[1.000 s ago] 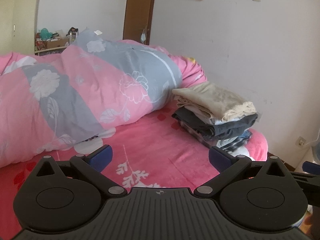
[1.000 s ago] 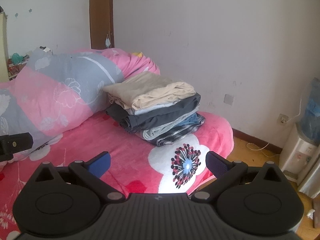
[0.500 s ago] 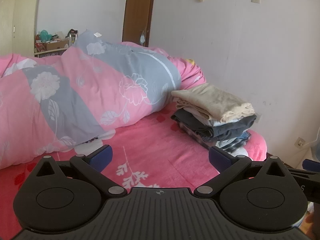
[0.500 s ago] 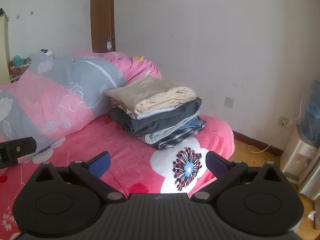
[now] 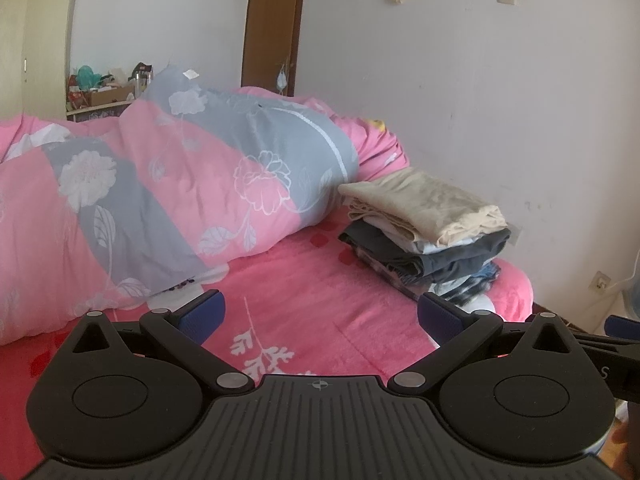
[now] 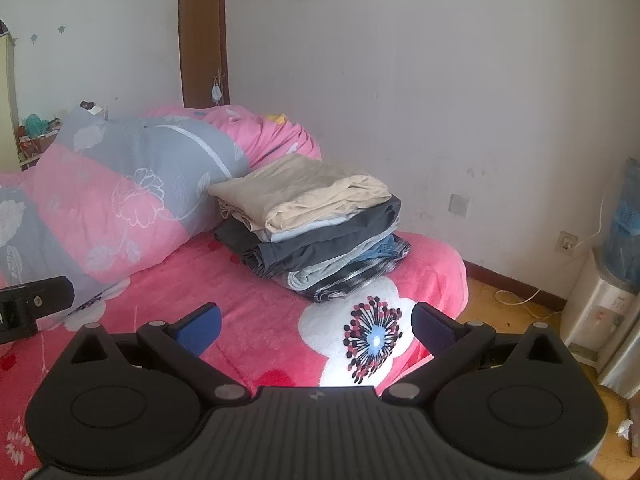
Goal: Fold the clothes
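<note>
A stack of folded clothes [image 5: 428, 228] [image 6: 312, 224] rests on the pink bed near the wall, with a beige garment [image 6: 304, 192] on top, dark grey ones under it and a plaid piece at the bottom. My left gripper [image 5: 320, 314] hovers open above the pink bedspread [image 5: 320, 312], well short of the stack, with nothing between its blue pads. My right gripper [image 6: 316, 322] is also open and empty, in front of the stack and over the bed's white flower print [image 6: 372, 332]. The left gripper's body [image 6: 32, 308] shows at the left edge of the right wrist view.
A rolled pink and grey floral quilt [image 5: 180, 208] fills the bed's left half beside the stack. The white wall [image 6: 440, 80] runs behind the bed. A water dispenser [image 6: 604, 292] stands on the wooden floor [image 6: 512, 312] at right. A brown door [image 5: 276, 24] and a cupboard [image 5: 32, 48] lie further back.
Both grippers have drifted slightly, so the stack of clothes sits a little lower in both views. Both stay open and empty.
</note>
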Available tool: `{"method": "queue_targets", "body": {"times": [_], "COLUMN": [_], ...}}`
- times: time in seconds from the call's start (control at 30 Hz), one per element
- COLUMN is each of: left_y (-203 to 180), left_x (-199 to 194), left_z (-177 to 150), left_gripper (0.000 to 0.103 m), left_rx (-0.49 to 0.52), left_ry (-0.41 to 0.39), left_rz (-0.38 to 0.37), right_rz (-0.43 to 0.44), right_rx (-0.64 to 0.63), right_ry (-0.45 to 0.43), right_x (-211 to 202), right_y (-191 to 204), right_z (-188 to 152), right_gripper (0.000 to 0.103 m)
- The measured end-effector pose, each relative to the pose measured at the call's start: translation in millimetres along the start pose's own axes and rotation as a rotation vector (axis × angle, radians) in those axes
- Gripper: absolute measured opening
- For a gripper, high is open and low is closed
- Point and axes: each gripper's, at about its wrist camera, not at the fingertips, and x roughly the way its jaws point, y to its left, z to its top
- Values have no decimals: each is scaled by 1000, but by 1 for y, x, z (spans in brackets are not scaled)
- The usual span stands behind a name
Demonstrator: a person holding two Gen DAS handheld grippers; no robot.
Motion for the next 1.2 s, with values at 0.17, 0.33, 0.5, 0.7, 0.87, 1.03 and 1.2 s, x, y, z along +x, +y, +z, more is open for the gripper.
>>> {"method": "queue_targets", "body": {"times": [0.17, 0.33, 0.5, 0.7, 0.87, 1.03, 1.2], "left_y": [0, 0, 0, -1, -1, -2, -3], "left_x": [0, 1, 2, 2, 2, 2, 3], "left_z": [1, 0, 0, -1, -1, -1, -3], "left_gripper": [103, 103, 103, 103, 103, 103, 103], "left_rx": [-1, 0, 1, 5, 7, 6, 12], "left_ry": [0, 3, 6, 9, 11, 14, 23], "left_rz": [2, 2, 1, 1, 1, 0, 3], "right_rz": [2, 2, 5, 7, 7, 8, 10], "right_rx": [-3, -2, -2, 1, 3, 5, 5], "right_ry": [0, 0, 4, 5, 8, 11, 9], "right_x": [0, 0, 0, 0, 1, 1, 0], "right_y": [0, 2, 2, 2, 1, 0, -1], "right_z": [0, 0, -1, -2, -2, -3, -4], "right_gripper": [103, 103, 103, 103, 103, 103, 103]}}
